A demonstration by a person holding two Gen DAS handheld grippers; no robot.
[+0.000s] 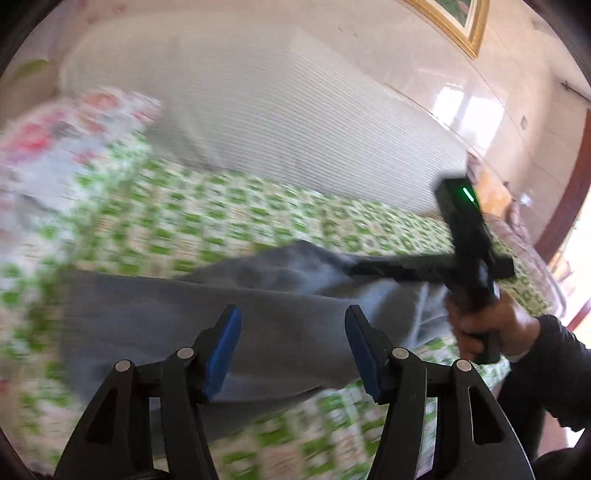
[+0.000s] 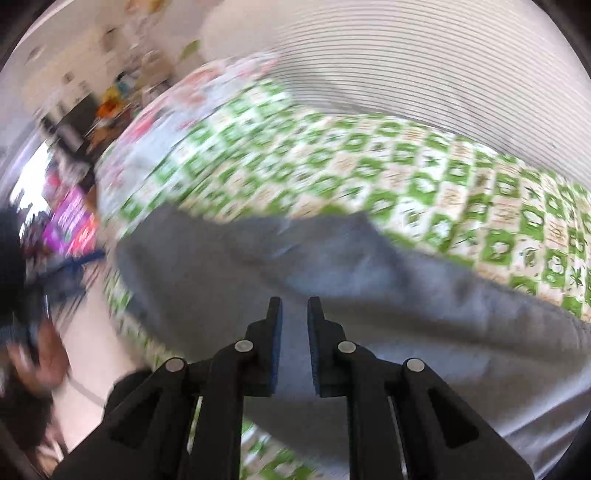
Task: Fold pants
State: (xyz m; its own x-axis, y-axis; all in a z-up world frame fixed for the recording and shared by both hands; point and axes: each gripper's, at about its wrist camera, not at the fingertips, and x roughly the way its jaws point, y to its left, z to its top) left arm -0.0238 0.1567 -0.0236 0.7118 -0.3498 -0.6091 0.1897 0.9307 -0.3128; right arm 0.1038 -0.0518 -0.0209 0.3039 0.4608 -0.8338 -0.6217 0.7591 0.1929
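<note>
Nearest in the left wrist view, the left claw stands wide open above the pants, its blue pads clear of the cloth. In the right wrist view the right claw shows a narrow gap between its blue-lined fingers; whether cloth is pinched there cannot be told, since the gray fabric fills the view behind the gap.

The pants are soft, matte gray cloth, lying in a long band along the near edge of the bed, with a raised, rumpled fold toward the right. In the left view the right claw's black body, with a green light, reaches over that fold from the right, held by a hand in a dark sleeve.

The bed wears a sheet checked in green and cream squares. At its far left lies a floral quilt in pink and white, blurred. Beyond the sheet a white ribbed cover rises, smooth and finely lined. Farther off are a pale glossy wall and the corner of a gilt frame. Left of the bed in the right view, room clutter is too blurred to name.
</note>
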